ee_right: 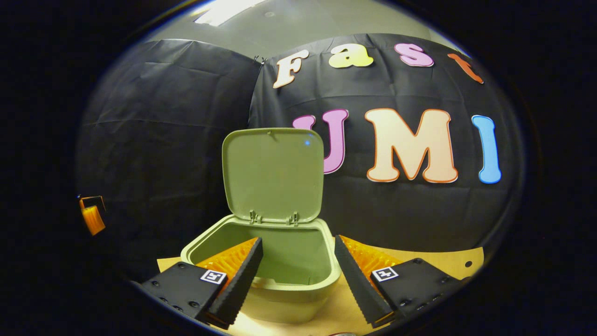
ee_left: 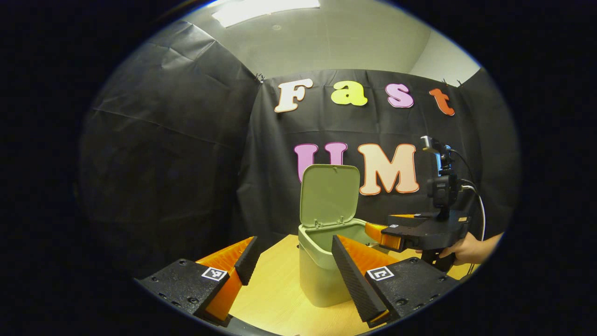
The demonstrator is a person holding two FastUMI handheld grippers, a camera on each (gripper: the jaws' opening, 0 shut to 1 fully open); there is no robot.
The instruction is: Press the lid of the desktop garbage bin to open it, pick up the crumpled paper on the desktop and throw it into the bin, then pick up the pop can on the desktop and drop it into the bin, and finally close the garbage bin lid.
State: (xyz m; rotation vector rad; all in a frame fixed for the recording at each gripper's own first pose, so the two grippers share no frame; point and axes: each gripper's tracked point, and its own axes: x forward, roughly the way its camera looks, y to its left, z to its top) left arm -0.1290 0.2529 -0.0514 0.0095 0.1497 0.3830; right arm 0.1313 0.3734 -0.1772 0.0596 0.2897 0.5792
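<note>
The pale green bin (ee_left: 317,270) stands on the wooden desktop (ee_left: 275,294) with its lid (ee_left: 329,195) swung up and upright behind the opening. My left gripper (ee_left: 294,254) is open and empty, a short way in front of the bin and level with its body. In the left gripper view my right gripper (ee_left: 378,233), held by a hand (ee_left: 468,249), reaches over the bin's right rim. In the right gripper view my right gripper (ee_right: 298,252) is open and empty just above the bin's mouth (ee_right: 289,254), facing the raised lid (ee_right: 273,175).
Black cloth walls close the booth behind and to the left of the bin. Bare desktop (ee_right: 447,261) lies to the right of the bin. A part of my left gripper (ee_right: 92,217) shows at the far left of the right gripper view.
</note>
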